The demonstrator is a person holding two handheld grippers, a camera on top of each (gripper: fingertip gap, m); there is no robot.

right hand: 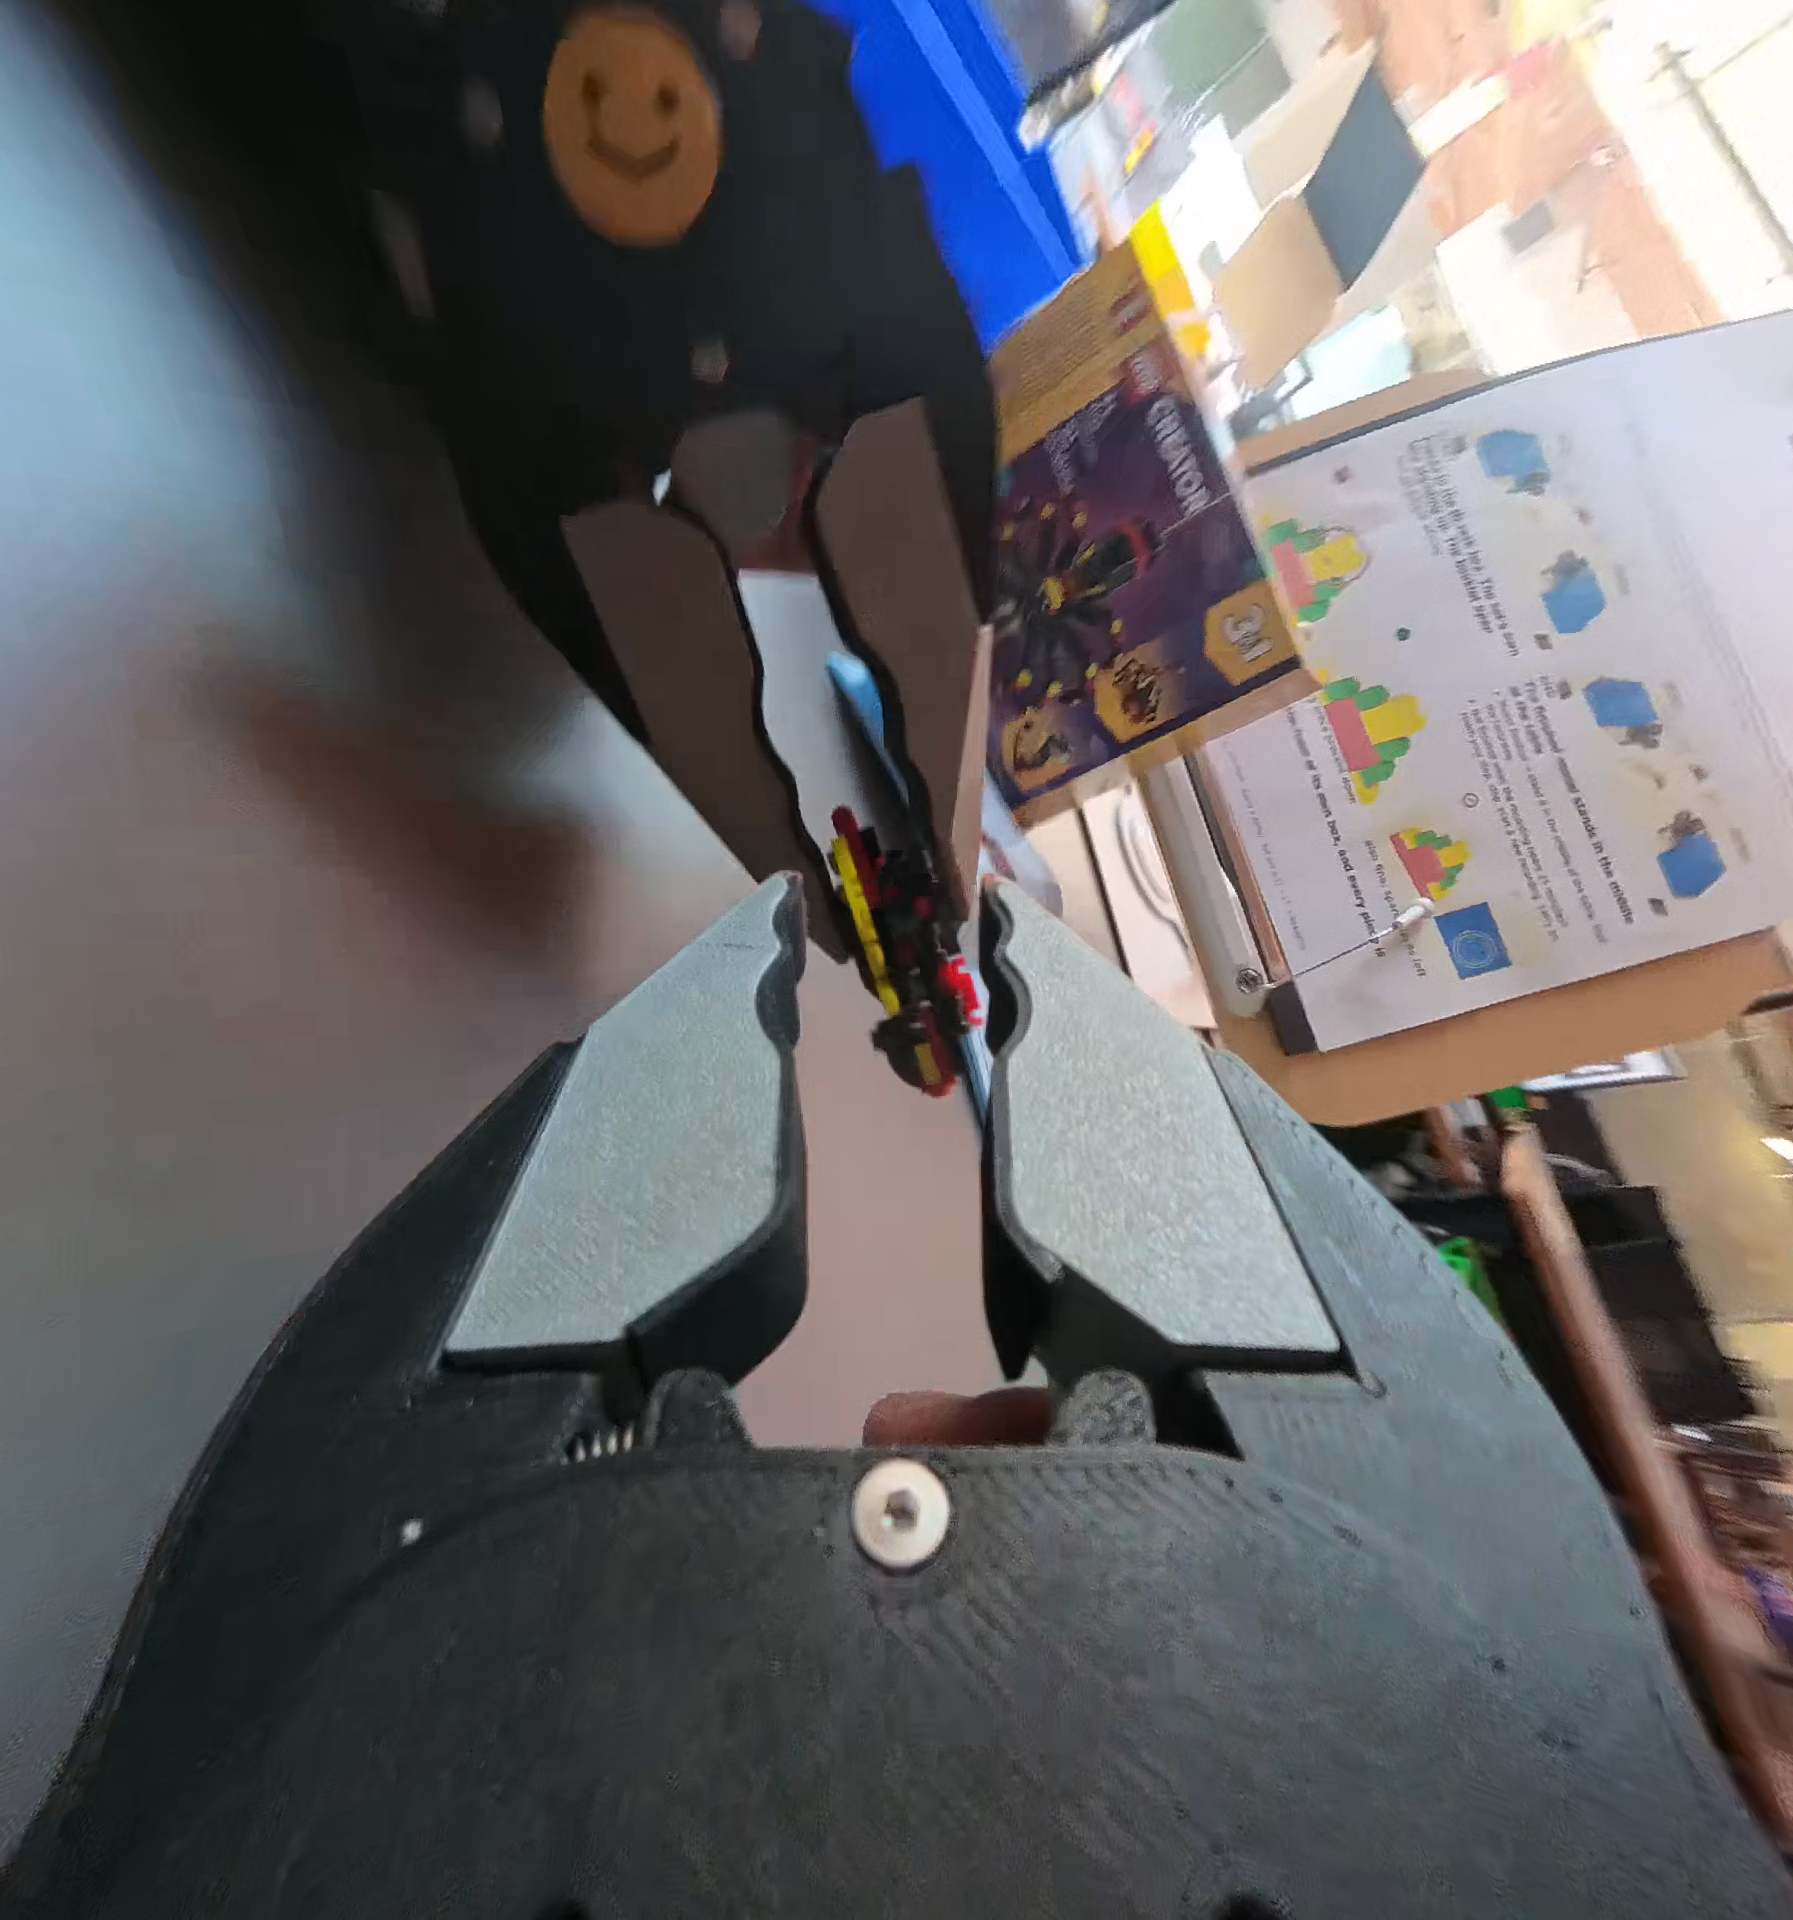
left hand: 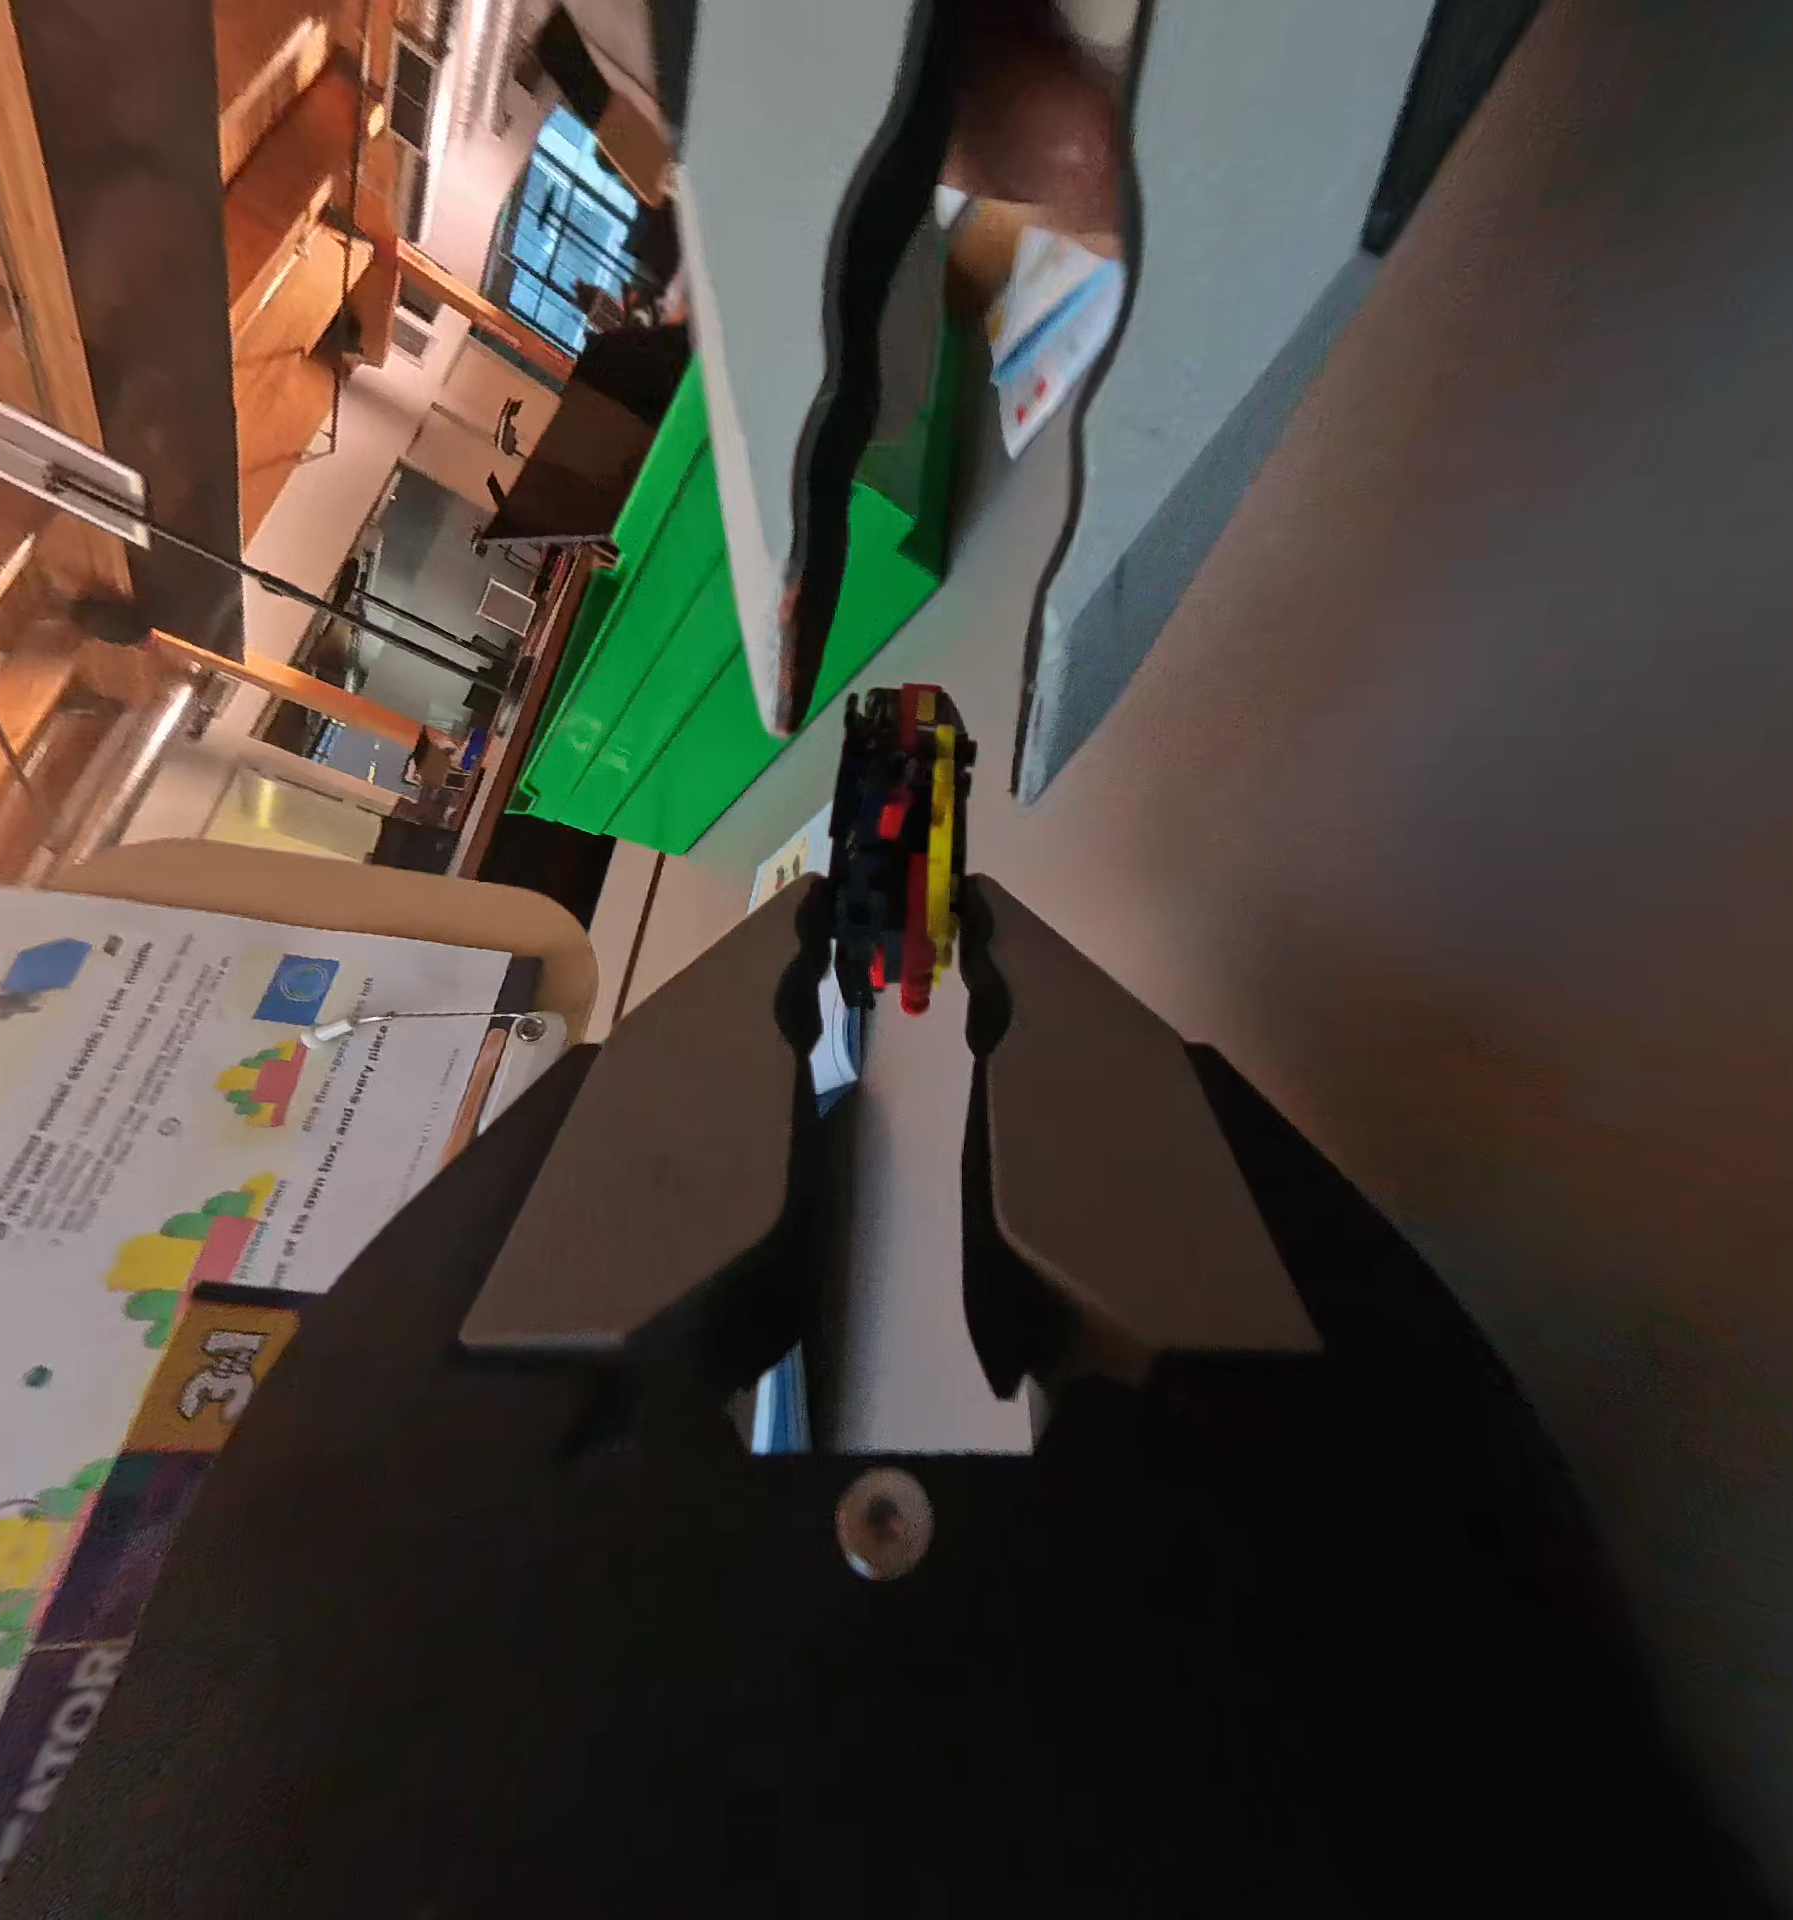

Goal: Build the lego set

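A small lego assembly (left hand: 907, 831) of black, red and yellow pieces is held in the air above the table. My left gripper (left hand: 894, 935) is shut on its lower end, one finger on each side. My right gripper (left hand: 902, 753) comes in from the opposite side, with its grey fingers (left hand: 757, 436) spread either side of the assembly's far end and a small gap on each side. In the right wrist view the assembly (right hand: 897, 945) lies between my right gripper's (right hand: 890, 909) open fingertips, and the left gripper (right hand: 897, 914) clamps it from above.
A stack of green bins (left hand: 663, 665) stands behind. A printed sheet on a wooden board (right hand: 1557, 675) and the purple lego box (right hand: 1110, 582) stand to the side. A blue bin (right hand: 954, 156) and a booklet (left hand: 1053, 322) are farther off. The grey table (left hand: 1339, 935) lies below.
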